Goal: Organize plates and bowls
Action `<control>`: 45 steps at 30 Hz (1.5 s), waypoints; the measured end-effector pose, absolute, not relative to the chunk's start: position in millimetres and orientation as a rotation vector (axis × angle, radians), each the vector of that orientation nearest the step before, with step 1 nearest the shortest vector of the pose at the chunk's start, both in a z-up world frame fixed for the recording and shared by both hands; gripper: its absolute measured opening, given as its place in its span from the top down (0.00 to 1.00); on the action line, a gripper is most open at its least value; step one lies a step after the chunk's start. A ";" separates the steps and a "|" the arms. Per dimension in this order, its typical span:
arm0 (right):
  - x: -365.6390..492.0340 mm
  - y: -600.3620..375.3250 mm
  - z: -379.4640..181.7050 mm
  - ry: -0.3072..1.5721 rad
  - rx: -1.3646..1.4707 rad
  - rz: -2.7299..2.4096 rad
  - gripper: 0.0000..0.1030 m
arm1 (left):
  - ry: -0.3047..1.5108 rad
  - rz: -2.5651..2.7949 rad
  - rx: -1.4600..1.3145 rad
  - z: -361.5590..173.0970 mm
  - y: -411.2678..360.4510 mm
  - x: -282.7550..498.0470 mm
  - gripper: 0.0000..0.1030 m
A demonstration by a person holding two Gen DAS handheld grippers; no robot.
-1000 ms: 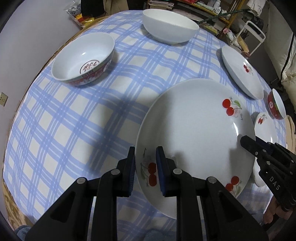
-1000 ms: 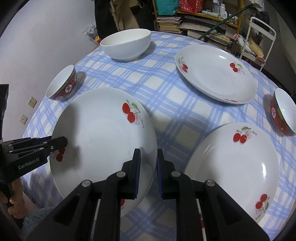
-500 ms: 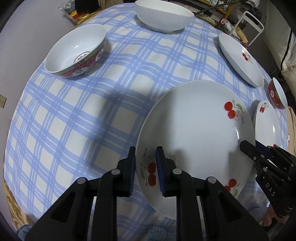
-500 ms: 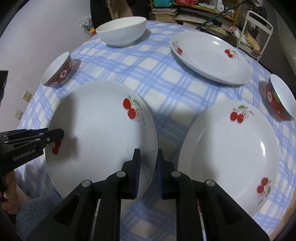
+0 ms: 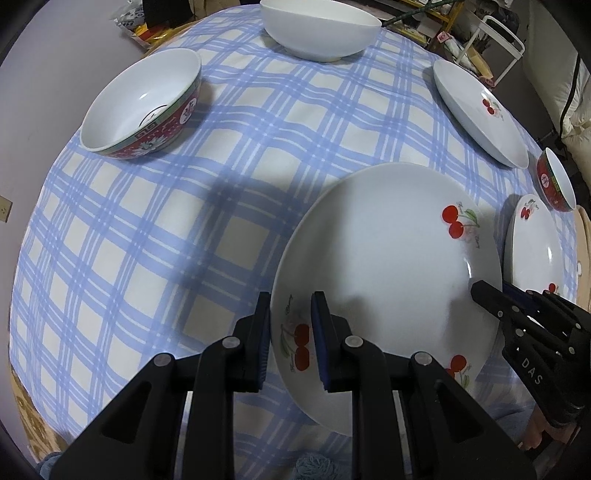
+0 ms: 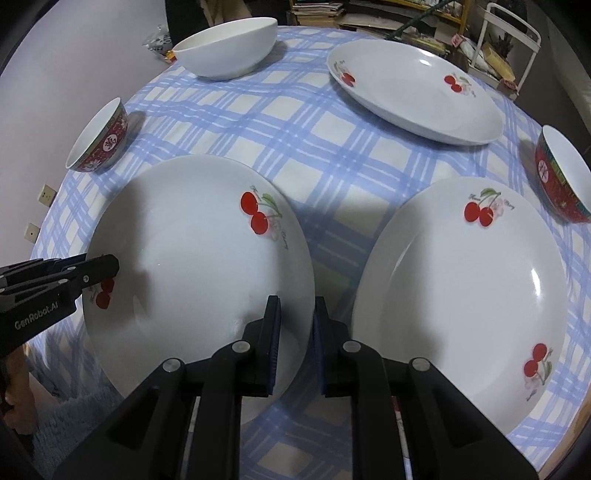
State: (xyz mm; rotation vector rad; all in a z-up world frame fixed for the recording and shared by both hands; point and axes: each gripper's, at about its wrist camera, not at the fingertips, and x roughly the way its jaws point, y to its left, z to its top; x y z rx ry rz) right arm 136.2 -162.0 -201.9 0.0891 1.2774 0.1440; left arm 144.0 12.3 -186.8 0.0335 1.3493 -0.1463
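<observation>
Both grippers hold one white cherry plate [image 5: 388, 258] above the checked tablecloth. My left gripper [image 5: 291, 314] is shut on its left rim. My right gripper [image 6: 295, 317] is shut on its right rim; the plate also shows in the right wrist view [image 6: 192, 251]. A second cherry plate [image 6: 465, 280] lies to the right of it. A third cherry plate [image 6: 413, 88] lies at the far right. A large white bowl [image 5: 321, 29] stands at the back. A red-patterned bowl [image 5: 142, 105] stands at the left, another red bowl [image 6: 561, 173] at the right edge.
The round table [image 5: 110, 240] has a blue checked cloth and drops off at the near edge. Shelves and a white rack [image 6: 513, 48] stand behind the table. A wall [image 5: 37, 74] lies to the left.
The held plate has risen off the cloth and tilted, both grippers still shut on its rims. The views have moved higher and closer over the table.
</observation>
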 end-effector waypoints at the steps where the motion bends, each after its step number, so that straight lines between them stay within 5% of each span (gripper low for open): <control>1: 136.6 -161.8 -202.0 1.278 0.089 0.144 0.82 | 1.351 -0.146 0.039 -187.2 11.1 144.5 0.80; 12: 137.4 -168.5 -176.8 1.197 0.109 0.165 0.81 | 1.278 -0.109 0.159 -174.1 2.5 144.3 0.79; 16: 134.9 -169.1 -152.7 1.107 0.079 0.174 0.79 | 1.208 -0.098 0.275 -159.9 -9.8 139.5 0.65; 19: 131.8 -174.0 -141.6 1.070 0.068 0.165 0.60 | 1.134 -0.110 0.347 -145.8 -20.2 132.0 0.45; 23: 129.4 -186.7 -129.5 1.043 0.079 0.143 0.53 | 1.073 -0.111 0.410 -131.0 -34.1 127.2 0.33; 29: 124.9 -224.1 -108.1 1.000 0.119 0.058 0.22 | 1.027 -0.122 0.425 -114.1 -53.9 127.6 0.17; 31: 125.1 -236.4 -104.1 0.995 0.134 0.028 0.05 | 1.015 -0.129 0.434 -110.5 -62.4 127.1 0.14; 45: 119.0 -313.2 -111.2 1.066 0.181 -0.115 0.01 | 1.035 -0.329 0.407 -113.8 -145.2 136.2 0.14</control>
